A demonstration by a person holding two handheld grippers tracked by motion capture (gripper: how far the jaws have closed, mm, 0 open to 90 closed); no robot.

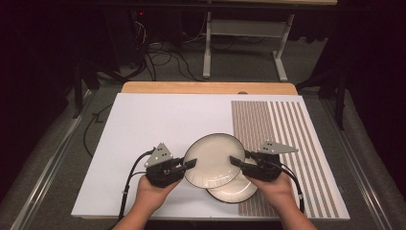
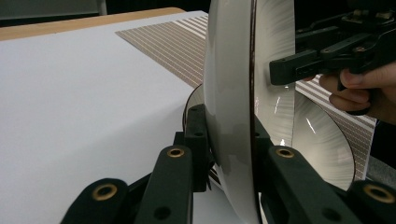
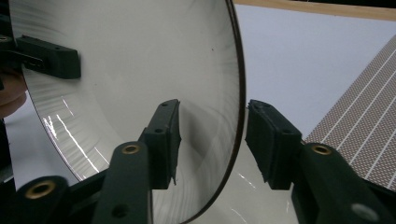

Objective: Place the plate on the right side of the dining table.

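Upper plate: a round cream ceramic plate with a thin dark rim (image 1: 211, 159), held off the white table sheet (image 1: 153, 129) and overlapping a second plate from above.
Lower plate: a matching cream plate with dark rim (image 1: 235, 190) lies flat on the sheet at the left edge of the brown-and-white striped mat (image 1: 287, 143); its far half is hidden under the upper plate, so how much of it sits on the mat is unclear.
Left gripper: the black 2-jaw left gripper (image 1: 190, 165) is pinching the upper plate's left rim; in the left gripper view the jaws press on both faces of the rim (image 2: 231, 154), which stands edge-on and hides most of the inner pad.
Right gripper: the black 2-jaw right gripper (image 1: 235, 161) straddles the opposite rim; in the right gripper view 1 pad lies over the plate's inner face (image 3: 140, 70) and the other outside the rim, with a gap visible on the outer side. Whether the inner pad touches cannot be told.
Hands: the left hand (image 1: 152, 190) and right hand (image 1: 274, 189) enter from the bottom edge, forearms cut off.
Cut off: both gripper views crop the upper plate at the top.
Background: the wooden table edge (image 1: 210, 87) and dark floor beyond; details there are too dim to make out.
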